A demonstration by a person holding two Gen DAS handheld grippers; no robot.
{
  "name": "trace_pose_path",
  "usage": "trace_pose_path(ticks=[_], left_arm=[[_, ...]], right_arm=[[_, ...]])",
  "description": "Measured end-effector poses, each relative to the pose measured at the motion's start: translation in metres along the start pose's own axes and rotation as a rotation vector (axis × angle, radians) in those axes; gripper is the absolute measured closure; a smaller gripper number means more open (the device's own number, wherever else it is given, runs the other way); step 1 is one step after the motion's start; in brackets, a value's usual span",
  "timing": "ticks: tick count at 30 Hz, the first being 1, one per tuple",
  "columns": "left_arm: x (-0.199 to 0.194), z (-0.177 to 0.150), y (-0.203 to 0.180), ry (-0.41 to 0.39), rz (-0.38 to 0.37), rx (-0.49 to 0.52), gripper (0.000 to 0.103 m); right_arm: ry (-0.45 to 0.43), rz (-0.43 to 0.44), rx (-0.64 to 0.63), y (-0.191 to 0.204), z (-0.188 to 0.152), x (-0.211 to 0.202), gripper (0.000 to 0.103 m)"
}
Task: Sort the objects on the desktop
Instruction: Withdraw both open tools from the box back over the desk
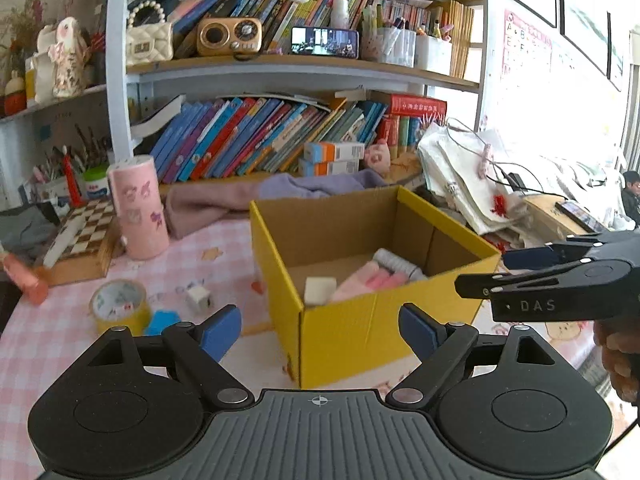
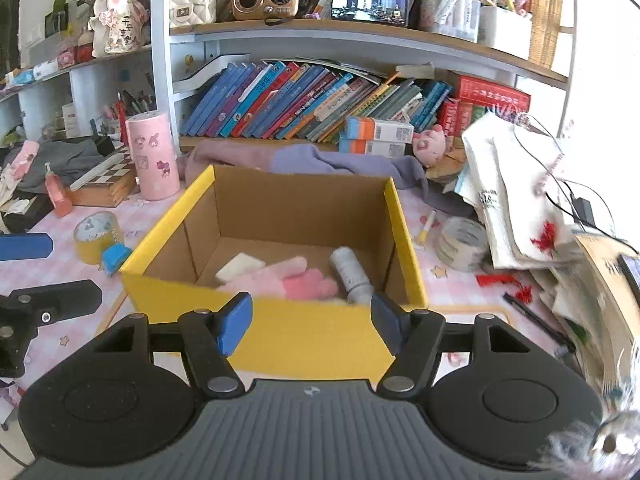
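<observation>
**Both grippers being held open before the yellow box**

A pink checked tablecloth (image 2: pixel 60 336) is being occupied by a yellow cardboard box (image 2: pixel 304 340), standing open-topped in front of the bookshelf (image 2: pixel 320 36). Inside it, a pink glove (image 2: pixel 288 280), a grey cylinder (image 2: pixel 352 276) and a white block (image 2: pixel 240 266) are being contained on the floor of the box.

The right gripper (image 2: pixel 312 326) is being held level just before the near wall of the box, its blue pads spread wide with nothing between them. The left gripper (image 1: pixel 320 334) is being held at the box's near corner, likewise spread and empty; in its view the right gripper is being seen from the side, at the right edge.

Left of the box, a yellow tape roll (image 1: pixel 120 306), a blue eraser (image 1: pixel 162 320) and a small white cube (image 1: pixel 198 298) are lying on the cloth. Right of it, a grey tape roll (image 2: pixel 462 244) and a marker (image 2: pixel 427 226) are resting.
</observation>
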State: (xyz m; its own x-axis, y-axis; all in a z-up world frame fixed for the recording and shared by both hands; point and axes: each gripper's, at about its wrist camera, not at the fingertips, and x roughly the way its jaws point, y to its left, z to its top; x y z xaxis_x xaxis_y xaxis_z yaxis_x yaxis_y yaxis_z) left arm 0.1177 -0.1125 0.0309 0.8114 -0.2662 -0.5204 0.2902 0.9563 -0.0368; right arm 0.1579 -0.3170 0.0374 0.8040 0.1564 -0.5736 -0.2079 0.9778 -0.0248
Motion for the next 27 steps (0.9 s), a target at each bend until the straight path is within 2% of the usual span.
trace_pose_path(ticks=[15,27], left_arm=[[-0.038,-0.051,0.037,0.091,-0.053,0.063,0.015],[-0.058,-0.076,0.066,0.140,-0.083,0.044,0.015]], right_arm=[[0.072,-0.103,0.098,0.070,-0.064,-0.038,0.036],[0.139,-0.143,0.105,0.115,-0.091,-0.055,0.034]])
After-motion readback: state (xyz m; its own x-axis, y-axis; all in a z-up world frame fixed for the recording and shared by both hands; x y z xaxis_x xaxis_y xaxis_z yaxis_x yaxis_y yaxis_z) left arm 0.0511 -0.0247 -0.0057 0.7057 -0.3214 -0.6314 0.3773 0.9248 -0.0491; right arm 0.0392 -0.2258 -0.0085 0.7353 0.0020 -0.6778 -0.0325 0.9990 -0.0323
